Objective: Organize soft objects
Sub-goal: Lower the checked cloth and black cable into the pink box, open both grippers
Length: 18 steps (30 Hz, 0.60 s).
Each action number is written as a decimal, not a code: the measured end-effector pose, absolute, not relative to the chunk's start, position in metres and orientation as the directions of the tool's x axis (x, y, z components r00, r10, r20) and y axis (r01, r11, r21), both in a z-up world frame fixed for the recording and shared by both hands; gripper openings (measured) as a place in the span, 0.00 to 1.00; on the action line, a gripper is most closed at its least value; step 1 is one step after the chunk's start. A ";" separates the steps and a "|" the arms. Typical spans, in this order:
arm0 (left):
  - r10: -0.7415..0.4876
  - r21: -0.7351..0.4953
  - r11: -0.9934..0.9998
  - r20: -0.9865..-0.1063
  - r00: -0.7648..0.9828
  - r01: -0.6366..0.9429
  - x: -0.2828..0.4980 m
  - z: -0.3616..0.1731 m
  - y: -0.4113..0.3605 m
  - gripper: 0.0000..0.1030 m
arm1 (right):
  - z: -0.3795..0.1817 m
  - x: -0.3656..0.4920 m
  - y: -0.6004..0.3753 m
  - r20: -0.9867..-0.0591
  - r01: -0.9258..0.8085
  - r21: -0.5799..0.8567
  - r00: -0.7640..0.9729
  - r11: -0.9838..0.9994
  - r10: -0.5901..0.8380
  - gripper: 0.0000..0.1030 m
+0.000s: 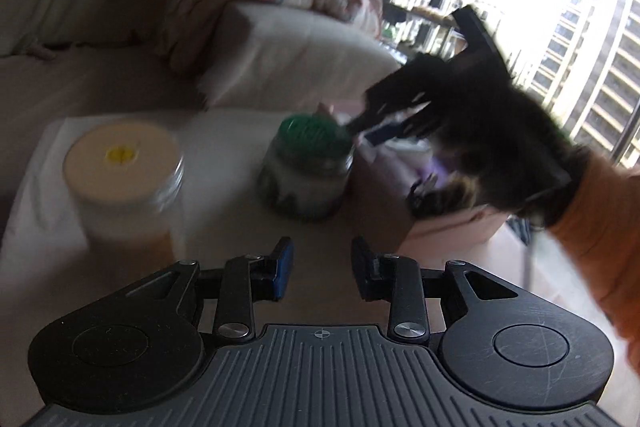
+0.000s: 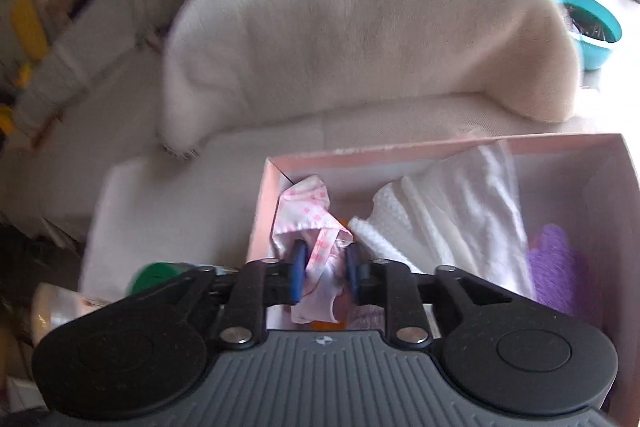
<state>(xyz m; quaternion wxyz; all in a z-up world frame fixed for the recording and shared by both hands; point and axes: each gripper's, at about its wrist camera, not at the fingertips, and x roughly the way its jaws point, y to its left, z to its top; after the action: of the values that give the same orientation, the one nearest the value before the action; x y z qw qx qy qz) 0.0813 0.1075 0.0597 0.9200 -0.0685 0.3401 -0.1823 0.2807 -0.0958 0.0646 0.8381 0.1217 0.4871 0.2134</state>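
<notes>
Holding a pink-checked cloth (image 2: 310,227) between its two fingers (image 2: 298,273), the right gripper (image 2: 323,273) hangs over the near left corner of a pink box (image 2: 440,143) — the fingers drawn in on the fabric, with the cloth bunched up ahead of them and a tail of it drooping below. The box already carries a white waffle-weave towel (image 2: 452,211), lying to the right of the cloth, and something purple and knitted (image 2: 554,267) against the box's right side. The cloth sits directly in front of the fingertips and just inside the box wall, its long run pointing away from the gripper toward the box's far left corner; letting go here would likely drop it beside the towel.

The left gripper (image 1: 322,267) waits short of the box with its fingers parted and nothing between them, so the right one is plainly the nearer to the work. Left of the box, on a white sheet over the worktop (image 1: 224,131), stand a jar with a green lid (image 1: 310,163) and, further left, a tub with a cream lid (image 1: 122,171). Beyond the box lies a pale cushion (image 2: 360,27). Motion blur softens the right gripper in the left view — its grip cannot be read there.
</notes>
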 end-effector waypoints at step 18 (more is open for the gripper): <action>-0.199 -0.043 0.971 -0.687 0.698 0.234 0.018 0.016 0.042 0.50 | 0.042 0.009 -0.158 -0.644 -0.263 0.042 0.731 0.964 0.228 0.69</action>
<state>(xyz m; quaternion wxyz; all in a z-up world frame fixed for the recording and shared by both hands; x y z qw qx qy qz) 0.0176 0.0421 0.0155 0.9212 0.0238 0.3700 -0.1177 0.0091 -0.1579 0.0417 0.9299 -0.0258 0.3424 0.1319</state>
